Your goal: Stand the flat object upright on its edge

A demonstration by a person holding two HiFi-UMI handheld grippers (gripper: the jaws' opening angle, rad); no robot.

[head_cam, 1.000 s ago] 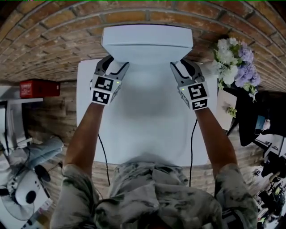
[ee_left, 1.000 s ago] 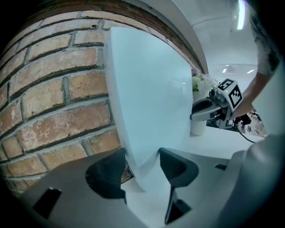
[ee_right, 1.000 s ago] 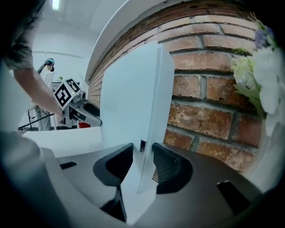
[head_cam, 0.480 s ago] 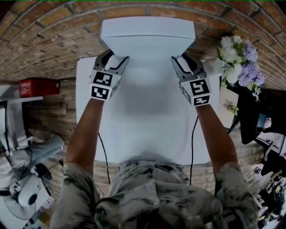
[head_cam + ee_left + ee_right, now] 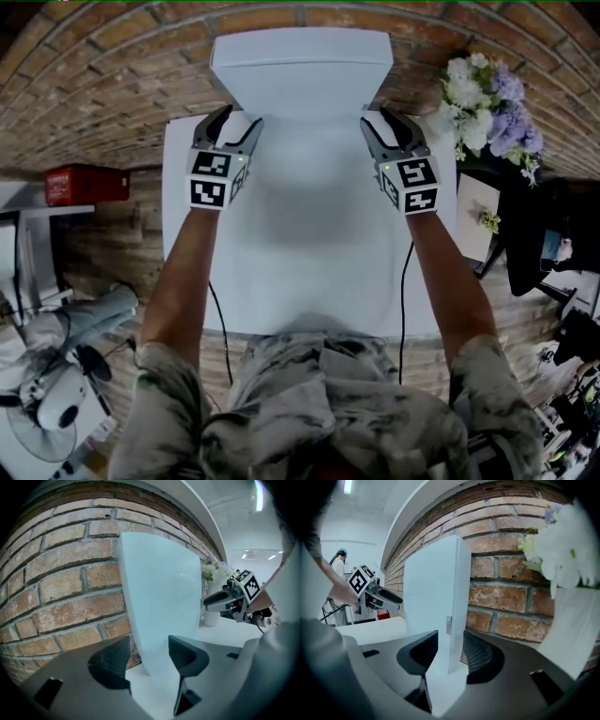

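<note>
White panel point(image 5: 300, 70) upright on its edge at top centre, against brick wall point(image 5: 112, 84), left gripper point(image 5: 234, 127) slackly astride its left edge, right gripper point(image 5: 384, 127) just widened, loose around its right edge.

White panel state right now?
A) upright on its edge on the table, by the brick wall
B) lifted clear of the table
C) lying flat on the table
A: the white panel stands on its lower edge on the table, in front of the brick wall; both gripper views show its face vertical.
</note>
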